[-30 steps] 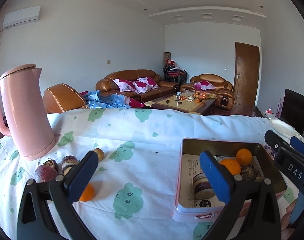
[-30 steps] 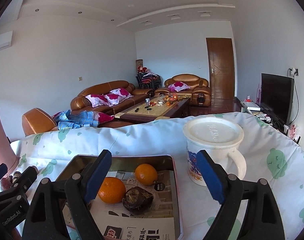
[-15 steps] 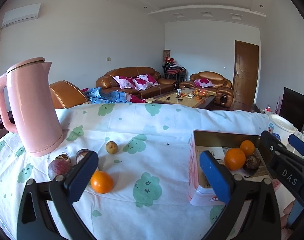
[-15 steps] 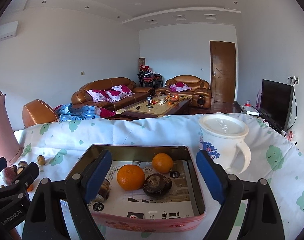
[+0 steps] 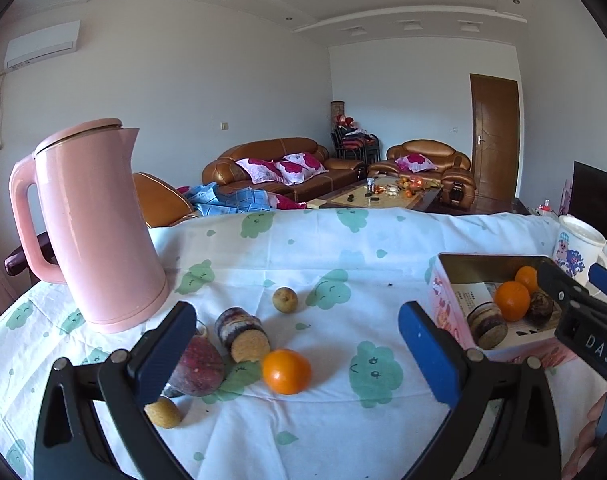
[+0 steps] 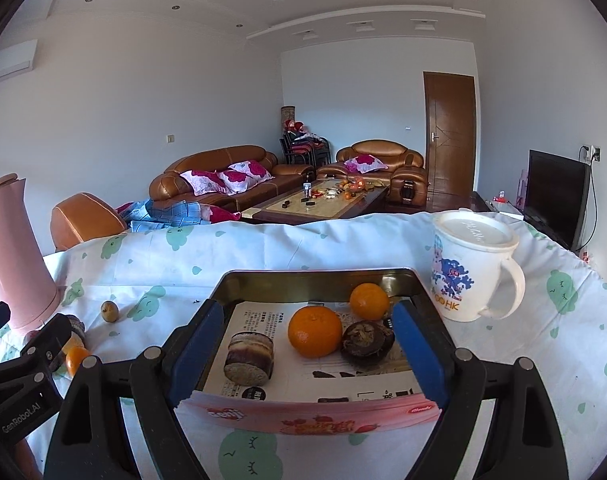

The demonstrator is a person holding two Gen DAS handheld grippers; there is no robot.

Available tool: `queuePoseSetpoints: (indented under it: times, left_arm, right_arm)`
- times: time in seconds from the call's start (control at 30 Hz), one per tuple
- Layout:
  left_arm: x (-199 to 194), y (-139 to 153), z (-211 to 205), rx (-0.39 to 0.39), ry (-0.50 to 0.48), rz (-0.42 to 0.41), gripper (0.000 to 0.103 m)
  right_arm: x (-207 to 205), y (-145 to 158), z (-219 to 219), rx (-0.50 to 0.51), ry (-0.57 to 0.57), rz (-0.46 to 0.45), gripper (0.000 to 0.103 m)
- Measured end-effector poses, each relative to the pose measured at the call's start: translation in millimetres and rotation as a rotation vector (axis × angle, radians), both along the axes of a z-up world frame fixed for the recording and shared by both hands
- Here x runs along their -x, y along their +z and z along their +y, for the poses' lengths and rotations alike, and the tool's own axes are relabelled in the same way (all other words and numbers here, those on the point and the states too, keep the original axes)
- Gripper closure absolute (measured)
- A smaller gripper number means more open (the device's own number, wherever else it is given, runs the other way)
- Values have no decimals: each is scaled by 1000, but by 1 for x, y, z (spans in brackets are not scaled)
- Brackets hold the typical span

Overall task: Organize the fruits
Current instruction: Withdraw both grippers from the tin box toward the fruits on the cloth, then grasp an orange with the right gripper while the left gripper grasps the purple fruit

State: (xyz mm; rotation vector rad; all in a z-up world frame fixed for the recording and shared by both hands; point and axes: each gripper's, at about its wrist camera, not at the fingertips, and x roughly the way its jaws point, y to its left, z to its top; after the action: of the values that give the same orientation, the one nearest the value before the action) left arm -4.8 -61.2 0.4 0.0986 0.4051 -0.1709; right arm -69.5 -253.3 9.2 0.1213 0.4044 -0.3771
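1. In the left wrist view, the left gripper's (image 5: 295,354) blue finger (image 5: 165,350) covers part of a dark reddish fruit (image 5: 197,366) and a small tan fruit (image 5: 163,412) near it.
2. A small dark object (image 5: 171,391) below the reddish fruit is mostly hidden; its kind cannot be told.
3. In the right wrist view, the pink kettle (image 6: 13,256) is cut off by the left edge.
4. There, the loose orange (image 6: 76,358) sits half behind the left gripper's black body.
5. Items on the far coffee table (image 6: 323,200) are too small to identify.
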Motion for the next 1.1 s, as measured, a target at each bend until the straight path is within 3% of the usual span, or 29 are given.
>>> queuePoseSetpoints:
  times: [0.53,0.77,1.0,1.03,1.1]
  left_arm:
    - [-30,-2,89,34,86,33,0]
    - [-50,-7,126,-9,182,78,0]
    - [-71,-17,146,-83,285,160,0]
    - [-73,-18,148,-90,284,167,0]
    - [-75,-18,155,-82,290,177,0]
  right_arm:
    - [-22,-2,63,10,56,23,16]
    - [-31,-5,87,-19,136,38,16]
    - [-48,-11,122,-41,295,98,16]
    - [-52,-13,127,-50,326,120,16]
    - [-62,-18,137,-56,374,170,31]
